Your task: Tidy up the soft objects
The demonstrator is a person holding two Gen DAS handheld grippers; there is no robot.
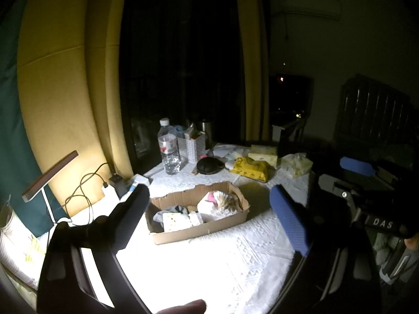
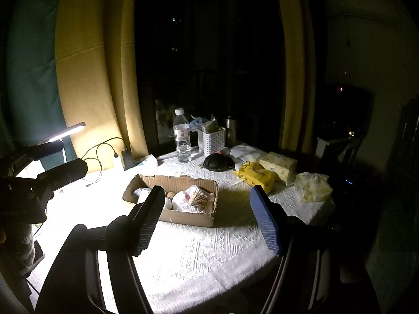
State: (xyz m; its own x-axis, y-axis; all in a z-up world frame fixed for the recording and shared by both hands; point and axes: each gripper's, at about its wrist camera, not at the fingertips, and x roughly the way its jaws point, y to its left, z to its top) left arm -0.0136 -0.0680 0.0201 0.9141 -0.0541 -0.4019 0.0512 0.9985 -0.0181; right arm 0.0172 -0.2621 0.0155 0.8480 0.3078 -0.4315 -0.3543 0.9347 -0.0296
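Both grippers wide apart, seemingly empty.

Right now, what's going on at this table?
A person holds a two-finger gripper in each hand above a lamp-lit table. Both the left gripper and the right gripper are open and empty, held in front of a cardboard box that already has soft items in it. A yellow packet, a tissue pack and a crumpled bag lie on the tablecloth outside the box.
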